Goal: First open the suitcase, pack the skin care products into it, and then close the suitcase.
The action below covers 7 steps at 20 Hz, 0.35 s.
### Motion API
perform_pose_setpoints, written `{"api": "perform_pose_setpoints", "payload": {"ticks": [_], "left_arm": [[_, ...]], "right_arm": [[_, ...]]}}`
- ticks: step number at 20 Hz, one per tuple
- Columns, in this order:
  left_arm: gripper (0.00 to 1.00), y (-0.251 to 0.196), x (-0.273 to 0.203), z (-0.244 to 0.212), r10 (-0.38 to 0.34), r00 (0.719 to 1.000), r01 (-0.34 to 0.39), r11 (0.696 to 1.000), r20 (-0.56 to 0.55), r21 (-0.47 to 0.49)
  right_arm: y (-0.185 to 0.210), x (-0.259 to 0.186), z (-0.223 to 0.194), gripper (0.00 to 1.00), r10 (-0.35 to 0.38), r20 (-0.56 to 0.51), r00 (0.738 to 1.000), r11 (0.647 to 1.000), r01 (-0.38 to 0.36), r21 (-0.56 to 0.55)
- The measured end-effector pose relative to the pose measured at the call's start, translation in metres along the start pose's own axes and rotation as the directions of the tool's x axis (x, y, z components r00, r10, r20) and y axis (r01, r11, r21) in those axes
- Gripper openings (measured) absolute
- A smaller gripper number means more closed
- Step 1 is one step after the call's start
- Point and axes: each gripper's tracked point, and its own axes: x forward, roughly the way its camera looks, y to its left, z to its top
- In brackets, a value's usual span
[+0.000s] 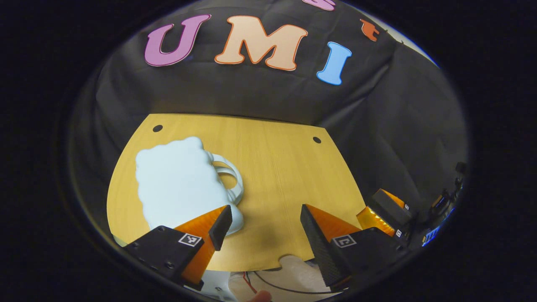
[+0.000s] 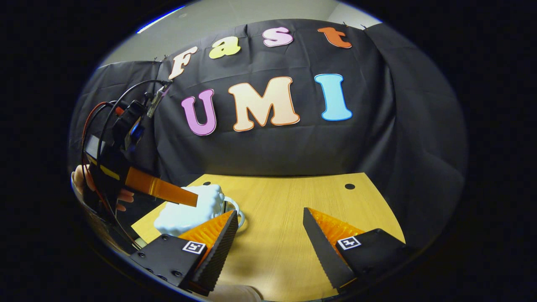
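A small pale-blue suitcase (image 1: 176, 184) lies shut on the left part of the wooden table (image 1: 285, 167), with its white handle (image 1: 233, 178) pointing toward the table's middle. My left gripper (image 1: 265, 209) hovers open over the near edge; its left finger overlaps the case's near corner. In the right gripper view the suitcase (image 2: 184, 214) sits left of centre, and my right gripper (image 2: 269, 213) is open above bare table (image 2: 285, 235) with nothing between its fingers. The left gripper (image 2: 188, 198) reaches over the case from the left, held by a hand (image 2: 79, 178).
The right gripper (image 1: 384, 212) shows at the table's right edge in the left gripper view. Two small dark holes (image 1: 316, 139) mark the table's far corners. Black cloth hangs behind and to the right. Cables (image 2: 100, 121) trail from the left gripper.
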Motion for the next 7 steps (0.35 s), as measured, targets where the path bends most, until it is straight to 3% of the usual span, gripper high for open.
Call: {"api": "perform_pose_setpoints", "payload": {"ticks": [7], "left_arm": [[0.96, 0.016, -0.008, -0.016, -0.031, 0.998, 0.033, 0.999, -0.054, 0.039]], "right_arm": [[0.012, -0.016, -0.008, 0.98, -0.087, 0.002, 0.996, 0.995, 0.087, 0.046]]}}
